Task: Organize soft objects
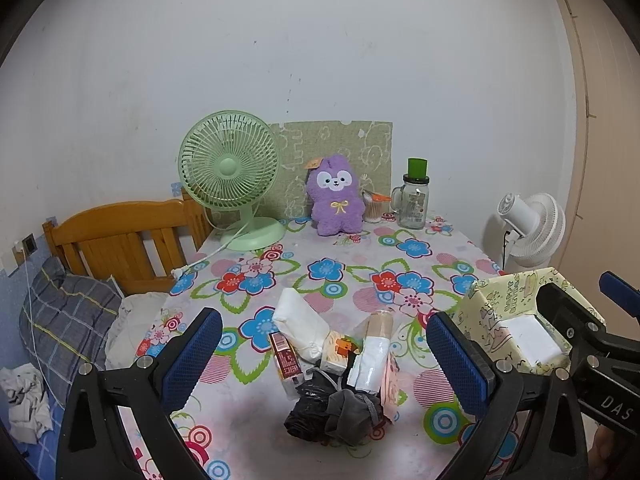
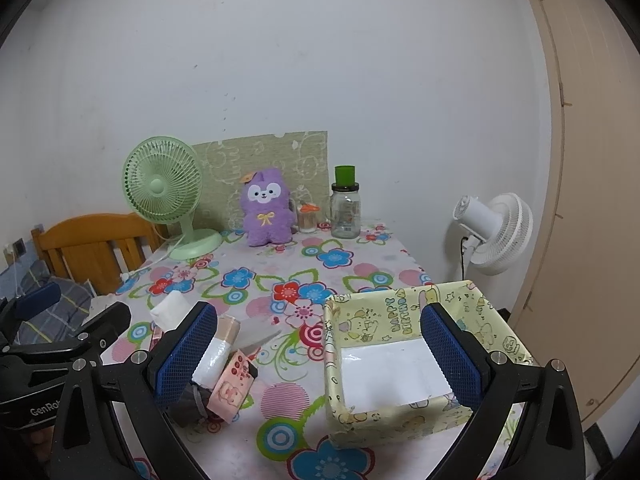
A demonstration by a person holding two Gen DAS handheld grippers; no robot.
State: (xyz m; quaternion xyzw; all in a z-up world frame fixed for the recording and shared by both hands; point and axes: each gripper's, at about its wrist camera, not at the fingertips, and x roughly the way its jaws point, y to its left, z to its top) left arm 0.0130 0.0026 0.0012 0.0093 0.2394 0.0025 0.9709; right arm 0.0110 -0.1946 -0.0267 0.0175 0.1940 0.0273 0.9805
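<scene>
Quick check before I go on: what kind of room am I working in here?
Most likely a bedroom at home: a wooden bed headboard with a plaid pillow sits beside the table, which carries a purple plush toy and a green desk fan.

Surface: table under a flower-print cloth (image 1: 400, 240) in pink, blue, red and green.
Back edge: mint-green plastic desk fan (image 1: 230, 172), fluffy purple plush toy (image 1: 338, 196), small clear cup (image 1: 373, 208), glass jar mug with green cap (image 1: 414, 200).
Front middle: heap of soft items (image 1: 332, 368), white packets, rolled bags, dark grey cloth.
Front right: yellow cartoon-print open box (image 2: 404, 360).
</scene>
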